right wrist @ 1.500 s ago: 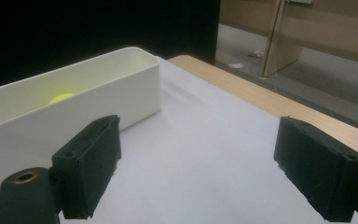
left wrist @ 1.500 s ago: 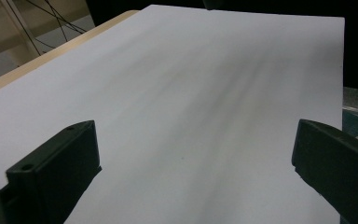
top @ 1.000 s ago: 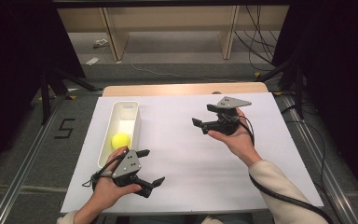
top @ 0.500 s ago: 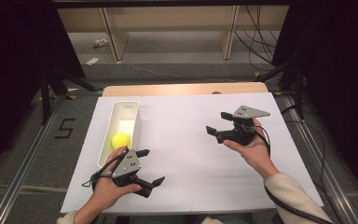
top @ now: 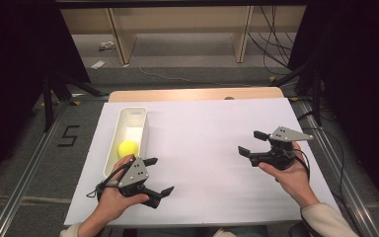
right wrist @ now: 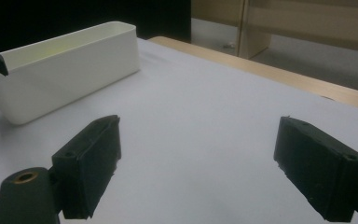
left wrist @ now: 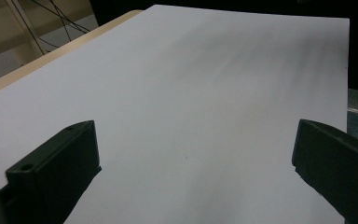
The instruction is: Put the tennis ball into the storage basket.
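Each black hand-held gripper (top: 154, 177) carries a grey three-cornered plate; the right sleeve (top: 325, 221) is cream.

The table (top: 192, 94) has a light wooden top, exposed along its far edge. A white sheet (top: 202, 148) covers the remainder. A white rectangular bin (top: 137, 112) stands directly on the sheet at the left, lengthwise near to far.
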Demonstrator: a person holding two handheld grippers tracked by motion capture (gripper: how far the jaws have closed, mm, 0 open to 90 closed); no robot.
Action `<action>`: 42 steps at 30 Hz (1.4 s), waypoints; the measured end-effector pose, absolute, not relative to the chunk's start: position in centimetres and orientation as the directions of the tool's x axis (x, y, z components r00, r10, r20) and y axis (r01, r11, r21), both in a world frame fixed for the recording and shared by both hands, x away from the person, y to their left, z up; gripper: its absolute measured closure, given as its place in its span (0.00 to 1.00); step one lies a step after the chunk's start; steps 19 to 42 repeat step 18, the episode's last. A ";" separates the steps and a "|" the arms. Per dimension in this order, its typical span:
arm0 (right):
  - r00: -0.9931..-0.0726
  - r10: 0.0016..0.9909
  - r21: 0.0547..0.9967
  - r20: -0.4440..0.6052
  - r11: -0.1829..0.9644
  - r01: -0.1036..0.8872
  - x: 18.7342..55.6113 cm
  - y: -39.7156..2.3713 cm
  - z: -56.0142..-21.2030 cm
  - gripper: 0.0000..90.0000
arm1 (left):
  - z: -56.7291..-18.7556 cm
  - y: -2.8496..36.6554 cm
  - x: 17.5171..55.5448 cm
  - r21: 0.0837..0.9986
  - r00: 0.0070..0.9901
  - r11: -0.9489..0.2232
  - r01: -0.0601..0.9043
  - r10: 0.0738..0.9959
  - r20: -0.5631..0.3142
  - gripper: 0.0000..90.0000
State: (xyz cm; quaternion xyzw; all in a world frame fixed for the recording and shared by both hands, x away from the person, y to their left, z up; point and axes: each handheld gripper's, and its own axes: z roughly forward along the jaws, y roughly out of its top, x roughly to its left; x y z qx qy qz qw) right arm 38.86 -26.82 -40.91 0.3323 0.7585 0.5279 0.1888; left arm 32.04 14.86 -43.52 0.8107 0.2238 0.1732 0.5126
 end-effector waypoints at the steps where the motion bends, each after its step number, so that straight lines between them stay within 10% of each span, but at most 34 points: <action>1: -0.705 0.706 0.926 0.065 0.221 0.306 38.6 -27.0 -41.0 0.17 | -43.5 14.9 32.0 0.909 0.840 -0.374 0.185 0.540 0.051 0.00; 42: -0.714 0.696 0.921 0.073 0.229 0.317 37.6 -28.4 -41.9 0.17 | -43.4 14.9 32.1 0.910 0.841 -0.373 0.183 0.538 0.051 0.00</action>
